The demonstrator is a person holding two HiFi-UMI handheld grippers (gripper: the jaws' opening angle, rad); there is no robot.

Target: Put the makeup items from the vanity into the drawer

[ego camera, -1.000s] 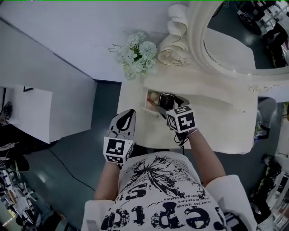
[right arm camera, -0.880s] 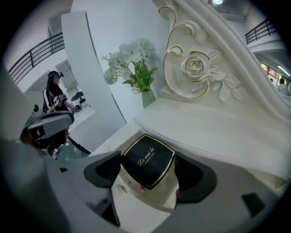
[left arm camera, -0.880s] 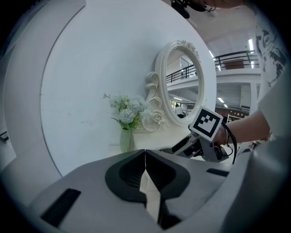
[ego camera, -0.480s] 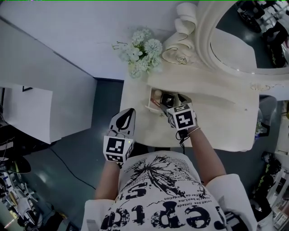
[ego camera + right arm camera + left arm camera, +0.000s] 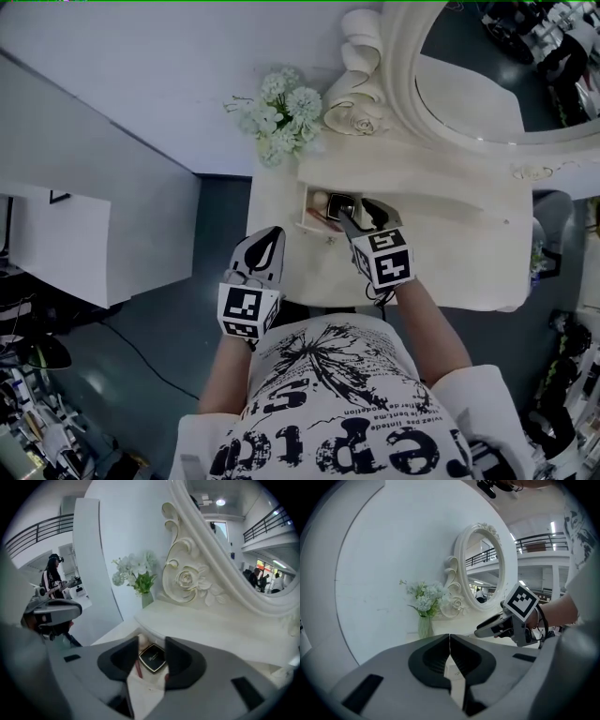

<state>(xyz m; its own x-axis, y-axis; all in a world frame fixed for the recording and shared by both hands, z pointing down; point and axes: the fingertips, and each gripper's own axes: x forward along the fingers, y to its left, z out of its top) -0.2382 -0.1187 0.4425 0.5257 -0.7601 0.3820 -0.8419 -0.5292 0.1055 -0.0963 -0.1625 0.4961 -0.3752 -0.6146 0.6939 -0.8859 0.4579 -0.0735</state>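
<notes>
A small drawer stands pulled out at the left of the white vanity. In it lie a black square compact, a thin red stick and a pale round item. My right gripper hangs just above the drawer. Its jaws have just been closing, with a gap left and nothing between them; the compact shows through the gap below. My left gripper is shut and empty, held off the vanity's front left edge.
A vase of pale flowers stands at the vanity's back left corner. An oval mirror in a carved white frame rises behind the top. A white wall runs along the left, with dark floor below.
My right gripper has drawn slightly up and back from the drawer and its jaws stand narrower. The left gripper has stayed where it was.
</notes>
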